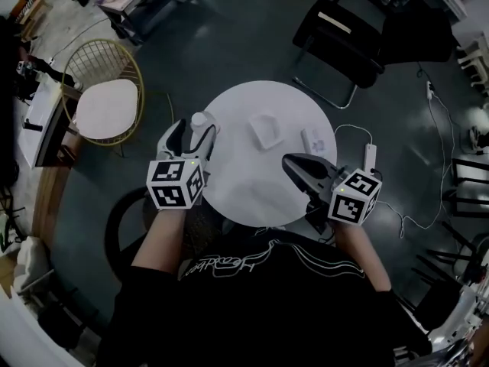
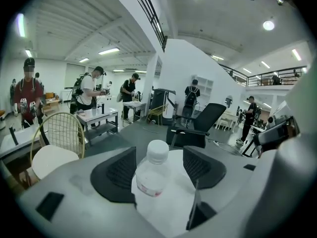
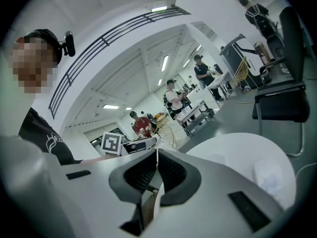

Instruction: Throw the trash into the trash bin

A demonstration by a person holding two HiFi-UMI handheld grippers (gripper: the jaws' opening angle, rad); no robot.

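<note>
Clear plastic with a white cap: the bottle (image 2: 152, 182) stands upright at the left edge of the white round table (image 1: 244, 193), and your left gripper (image 1: 195, 128) has its jaws spread wide on either side of it, pads not pressing yet. So you are at the pick-up step, with the first piece of trash bracketed but not taken. Your right gripper (image 3: 156, 157) hangs over the table's near right edge, clenched on nothing. Two more pale items lie on the table, a shallow tray-like piece (image 1: 265, 131) near its middle and a small packet (image 1: 315, 140) toward its right side; both look like later loads. Next, I'd judge, you need to squeeze at the bottle's body below the shoulder, lift it clear of the table, then carry it to the bin. Where that bin is I cannot say for sure: a dark round shape (image 1: 126, 228) just off the table's near left edge may be it.
</note>
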